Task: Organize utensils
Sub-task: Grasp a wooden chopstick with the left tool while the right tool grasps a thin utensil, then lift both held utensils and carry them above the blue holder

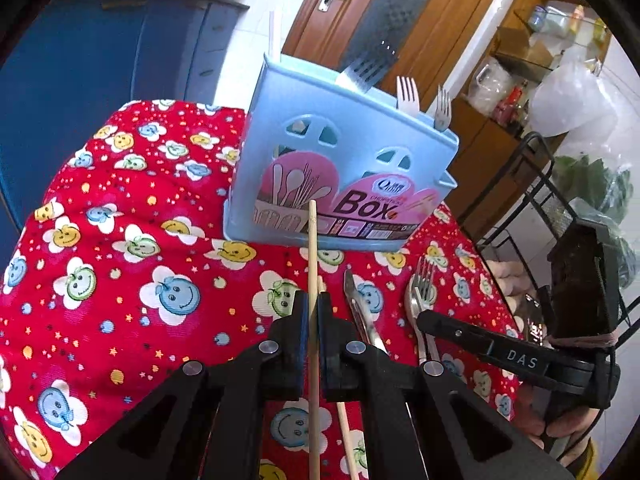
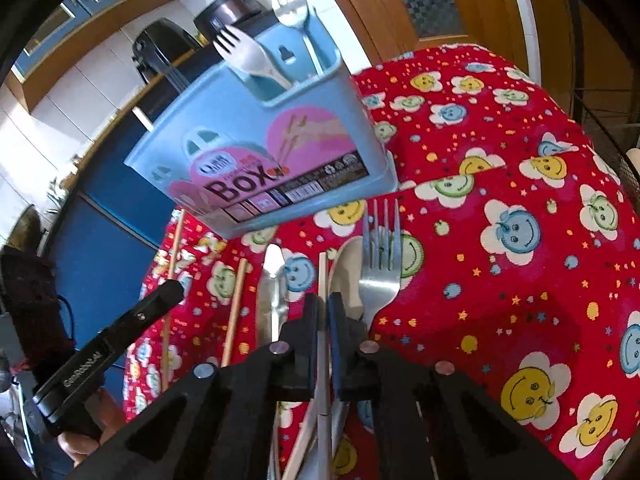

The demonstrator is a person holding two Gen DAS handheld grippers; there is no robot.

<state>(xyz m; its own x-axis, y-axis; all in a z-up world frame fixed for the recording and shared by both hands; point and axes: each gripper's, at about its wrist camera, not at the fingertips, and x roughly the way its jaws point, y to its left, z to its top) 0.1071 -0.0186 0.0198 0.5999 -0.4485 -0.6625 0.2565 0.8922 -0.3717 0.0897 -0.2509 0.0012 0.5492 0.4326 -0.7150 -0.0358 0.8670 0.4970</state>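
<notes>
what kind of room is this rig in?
Likely a home kitchen or dining corner: a blue cutlery box with forks stands on a table under a red smiley-flower cloth, with wooden shelves of jars and a wooden door behind.

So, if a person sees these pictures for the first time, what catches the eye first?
First comes the red tablecloth with smiling flowers, which fills most of both views. On it stands the light blue utensil box, with forks sticking up from its right end. Near the camera, the left gripper is shut on a wooden chopstick that points toward the box.
</notes>
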